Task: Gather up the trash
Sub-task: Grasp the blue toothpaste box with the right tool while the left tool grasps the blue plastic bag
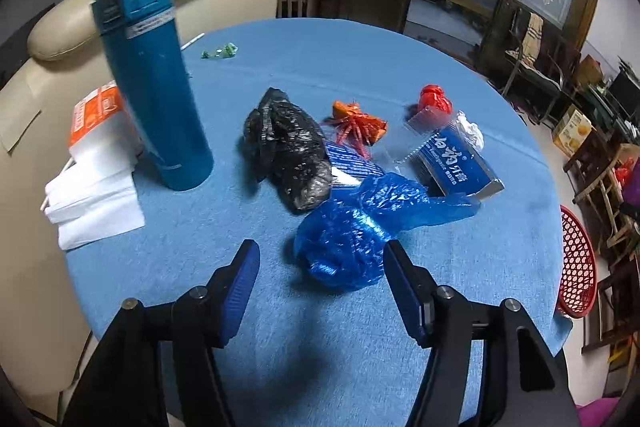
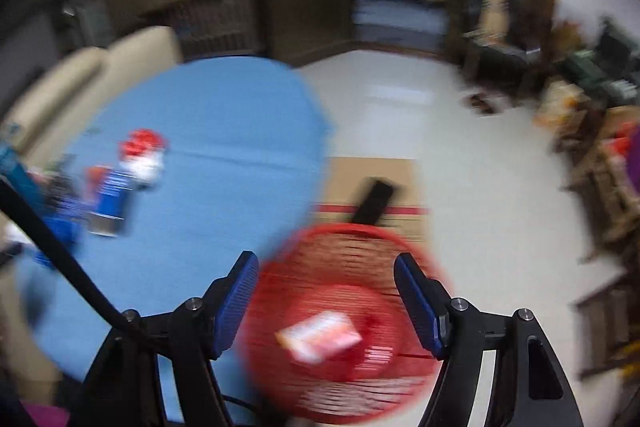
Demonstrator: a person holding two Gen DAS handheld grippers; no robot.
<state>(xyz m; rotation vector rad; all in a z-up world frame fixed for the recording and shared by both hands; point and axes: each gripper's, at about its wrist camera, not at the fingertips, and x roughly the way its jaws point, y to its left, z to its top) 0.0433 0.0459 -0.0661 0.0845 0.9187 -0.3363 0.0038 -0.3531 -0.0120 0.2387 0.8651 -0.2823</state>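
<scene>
- Blue cloth covers the round table point(image 1: 400, 47), and the trash lies bunched near its middle, so we can take it piece by piece without a long reach.
- Nearest the left tongs point(image 1: 320, 267) sits a knotted blue plastic bag point(image 1: 352, 239). The jaws stand apart with nothing pressed between them; the bag's near end lies just ahead of the right-side pad, which we read as lining up for the next pick.
- Behind it lie a crumpled black bag point(image 1: 288, 151), an orange wrapper point(image 1: 356, 125), a blue toothpaste box point(image 1: 460, 163), a white paper wad point(image 1: 470, 133) and a red wrapper point(image 1: 436, 99) — 6 pieces close together. A small green wrapper point(image 1: 220, 51) lies apart, toward the far edge.
- The tall teal flask point(image 1: 154, 87) stands upright beside a stack of white tissues point(image 1: 96, 199); we judge these are not trash and should be skirted.
- The red mesh basket point(image 2: 340, 327) sits on the floor just off the table's edge, low enough for pieces to be dropped in.
- The right tongs point(image 2: 324, 291) hang above the basket with jaws apart and empty. 1 orange-and-white packet point(image 2: 320, 337) already lies inside — blur hides its detail.
- The thin bag film may slip or snag its neighbours, so a pinch at the knot looks safest.
</scene>
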